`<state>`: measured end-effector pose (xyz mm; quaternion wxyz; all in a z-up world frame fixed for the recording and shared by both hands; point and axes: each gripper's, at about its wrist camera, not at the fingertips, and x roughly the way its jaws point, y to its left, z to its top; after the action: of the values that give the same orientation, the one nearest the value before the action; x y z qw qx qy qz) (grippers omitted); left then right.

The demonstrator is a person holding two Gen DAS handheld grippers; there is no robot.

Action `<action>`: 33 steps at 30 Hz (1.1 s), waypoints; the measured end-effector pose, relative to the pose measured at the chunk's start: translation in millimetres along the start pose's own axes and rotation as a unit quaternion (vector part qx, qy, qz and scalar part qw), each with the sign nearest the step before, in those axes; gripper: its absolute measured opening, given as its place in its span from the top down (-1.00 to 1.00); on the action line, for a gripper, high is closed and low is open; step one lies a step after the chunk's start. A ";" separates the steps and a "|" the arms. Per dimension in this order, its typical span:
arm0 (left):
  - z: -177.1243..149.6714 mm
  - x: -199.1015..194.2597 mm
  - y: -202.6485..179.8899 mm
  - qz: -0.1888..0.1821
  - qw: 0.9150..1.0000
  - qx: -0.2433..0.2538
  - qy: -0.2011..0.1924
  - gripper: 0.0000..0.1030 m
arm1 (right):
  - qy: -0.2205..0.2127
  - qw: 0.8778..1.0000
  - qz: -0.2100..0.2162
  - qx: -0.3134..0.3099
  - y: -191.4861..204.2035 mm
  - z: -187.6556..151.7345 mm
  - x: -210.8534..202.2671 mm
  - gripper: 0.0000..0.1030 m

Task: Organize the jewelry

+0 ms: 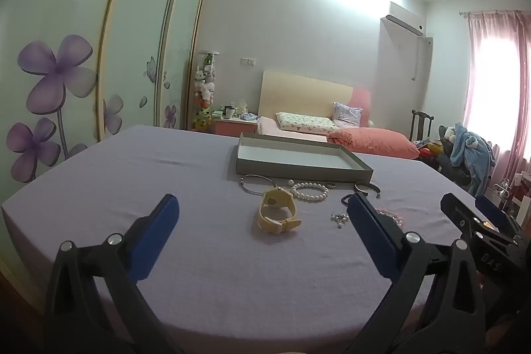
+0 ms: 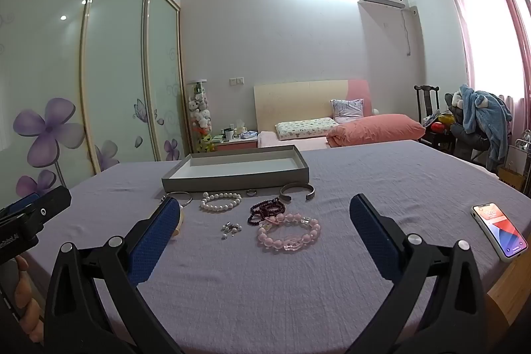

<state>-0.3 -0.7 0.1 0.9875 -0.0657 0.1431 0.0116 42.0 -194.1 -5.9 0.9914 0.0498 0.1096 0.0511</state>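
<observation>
Yellow watch (image 1: 278, 210) lies nearest my spread left gripper (image 1: 262, 214); pink bracelet (image 2: 288, 231) sits between my equally wide right gripper (image 2: 262, 214) jaws. The grey tray (image 2: 232, 179) waits empty beyond, ready for sorting.

Home bedroom: bed (image 2: 312, 125) with pillows, flower-painted sliding wardrobe (image 2: 83, 88), pink curtains (image 2: 491, 22).
</observation>
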 end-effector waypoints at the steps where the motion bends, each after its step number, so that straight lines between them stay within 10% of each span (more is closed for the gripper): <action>1: 0.0 0.0 0.1 0.000 1.000 0.000 0.000 -0.93 | -0.001 1.000 0.000 0.000 -0.1 0.0 0.0 -0.97; 33: 0.0 -3.5 0.6 -0.002 1.000 0.000 -0.002 -0.93 | -0.002 1.000 0.001 0.001 2.1 2.0 -0.8 -0.97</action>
<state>-3.7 -0.1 1.0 0.9877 -0.0661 0.1412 0.0099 41.5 -192.3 -3.5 0.9915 0.0513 0.1078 0.0515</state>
